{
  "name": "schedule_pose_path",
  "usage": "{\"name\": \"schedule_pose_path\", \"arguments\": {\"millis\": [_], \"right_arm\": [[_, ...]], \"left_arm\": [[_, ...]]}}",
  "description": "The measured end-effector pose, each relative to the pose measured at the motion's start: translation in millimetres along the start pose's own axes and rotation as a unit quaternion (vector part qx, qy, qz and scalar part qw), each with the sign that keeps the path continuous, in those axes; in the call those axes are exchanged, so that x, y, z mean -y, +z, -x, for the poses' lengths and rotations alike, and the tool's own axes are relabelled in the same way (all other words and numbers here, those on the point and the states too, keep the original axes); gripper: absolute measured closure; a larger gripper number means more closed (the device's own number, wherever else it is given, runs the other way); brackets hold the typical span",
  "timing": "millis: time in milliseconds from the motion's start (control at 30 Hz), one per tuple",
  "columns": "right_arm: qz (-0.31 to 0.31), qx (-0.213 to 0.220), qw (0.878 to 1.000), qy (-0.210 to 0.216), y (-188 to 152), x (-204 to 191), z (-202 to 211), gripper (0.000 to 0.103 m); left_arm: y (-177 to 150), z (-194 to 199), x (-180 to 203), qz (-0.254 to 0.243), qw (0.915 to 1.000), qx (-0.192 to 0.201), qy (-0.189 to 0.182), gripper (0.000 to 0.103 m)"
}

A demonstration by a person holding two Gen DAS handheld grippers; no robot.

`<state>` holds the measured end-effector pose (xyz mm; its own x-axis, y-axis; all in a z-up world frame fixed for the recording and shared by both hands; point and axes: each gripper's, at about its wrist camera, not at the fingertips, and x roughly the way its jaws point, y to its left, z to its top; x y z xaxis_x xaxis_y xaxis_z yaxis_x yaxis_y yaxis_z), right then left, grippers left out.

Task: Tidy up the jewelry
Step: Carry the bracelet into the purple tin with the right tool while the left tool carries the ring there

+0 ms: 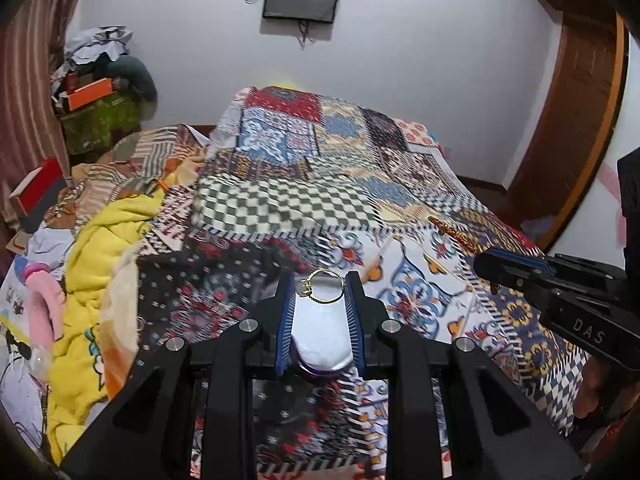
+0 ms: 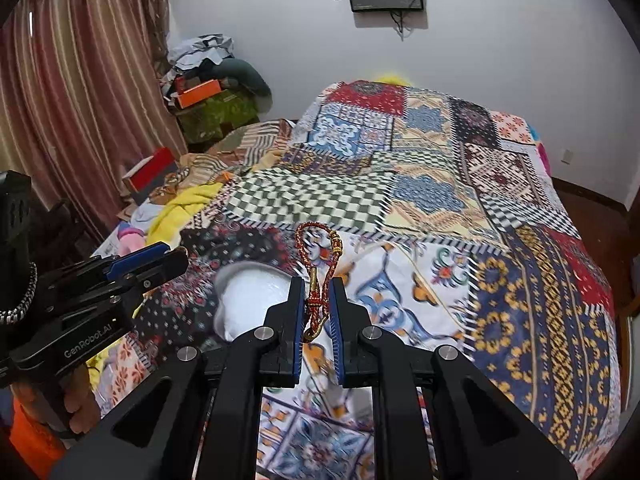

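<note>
Soft, even indoor light falls on the colourful patchwork bedspread point(image 1: 360, 168), with barely a shadow. Around it, fisheye bending curves the brown striped curtain point(image 2: 80, 92) (corners go black), and its nearer patches look slightly blurred.

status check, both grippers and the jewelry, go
Left gripper shut on white dish, gold ring on its far end. Right gripper shut on red-gold cord bracelet. Both above patchwork bedspread, nothing blocking.
</note>
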<state>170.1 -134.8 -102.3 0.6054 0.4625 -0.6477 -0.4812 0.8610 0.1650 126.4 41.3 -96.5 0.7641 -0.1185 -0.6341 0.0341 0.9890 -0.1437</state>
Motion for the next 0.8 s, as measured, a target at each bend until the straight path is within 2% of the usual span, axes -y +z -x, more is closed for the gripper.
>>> {"name": "schedule_pose_path", "arguments": {"millis": [233,467,800], "right_arm": [[0.009,-0.007,1.0,0.026,6,-18,-18,0.092],[0.025,-0.039,0.998,0.05,4,-37,-49,0.092],[0.031,-0.088,0.994,0.052,-3,-37,-87,0.092]], "left_arm": [[2,2,-20,0.016,0.9997,0.008,0.015,0.079],[1,-10,-26,0.018,0.9998,-0.003,0.01,0.079],[-1,-38,-35,0.03,0.9991,-0.029,-0.001,0.079]]}}
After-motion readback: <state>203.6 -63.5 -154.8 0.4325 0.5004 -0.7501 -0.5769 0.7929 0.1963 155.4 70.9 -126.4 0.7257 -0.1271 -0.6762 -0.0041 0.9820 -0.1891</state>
